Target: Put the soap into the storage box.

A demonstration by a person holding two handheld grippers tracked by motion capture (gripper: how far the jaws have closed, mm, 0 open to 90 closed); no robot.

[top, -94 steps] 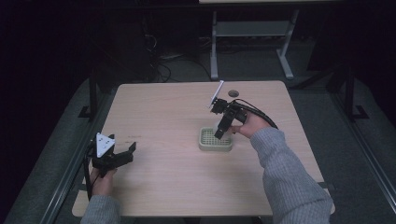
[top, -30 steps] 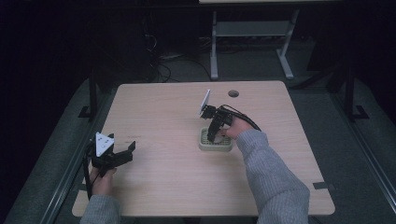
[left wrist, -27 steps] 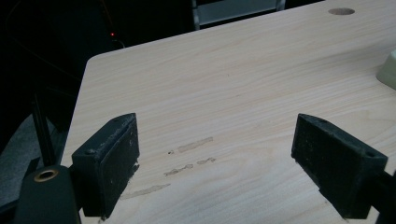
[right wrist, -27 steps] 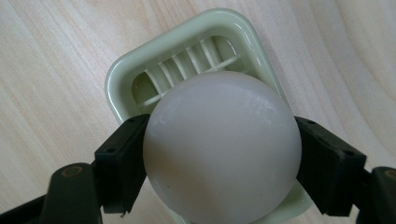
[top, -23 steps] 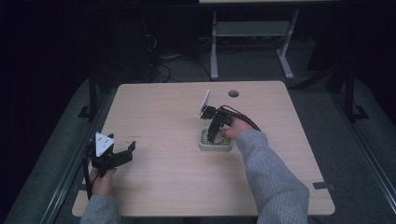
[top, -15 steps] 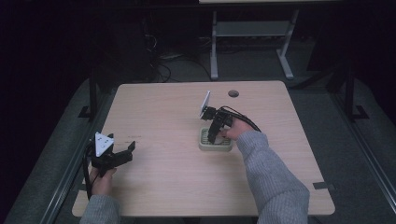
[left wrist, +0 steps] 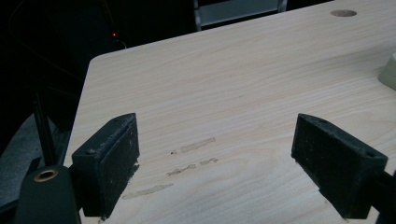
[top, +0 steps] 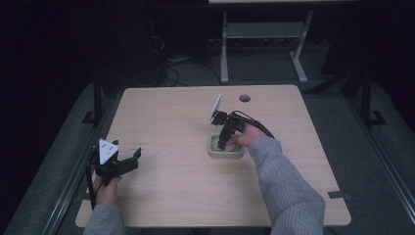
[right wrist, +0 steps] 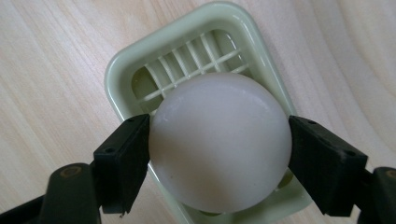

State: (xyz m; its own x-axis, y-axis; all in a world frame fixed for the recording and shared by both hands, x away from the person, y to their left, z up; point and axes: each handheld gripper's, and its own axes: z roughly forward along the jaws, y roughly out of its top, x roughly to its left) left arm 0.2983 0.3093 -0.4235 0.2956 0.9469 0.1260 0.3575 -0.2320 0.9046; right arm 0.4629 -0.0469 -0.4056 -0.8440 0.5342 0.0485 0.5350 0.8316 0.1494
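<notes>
right gripper fingers pinch a white soap ball directly above the pale green slatted dish; best lowered centred before letting go, while left gripper fingers rest spread over bare table.

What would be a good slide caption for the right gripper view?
Right gripper clasps a white rounded soap bar over a pale green slatted dish.

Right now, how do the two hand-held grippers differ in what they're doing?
The right hand-held gripper grips a white ball over a pale green slotted tray; the left hand-held gripper is open and holds nothing. The right sits mid-table, the left near the table's left edge. Both have black jaws.
</notes>
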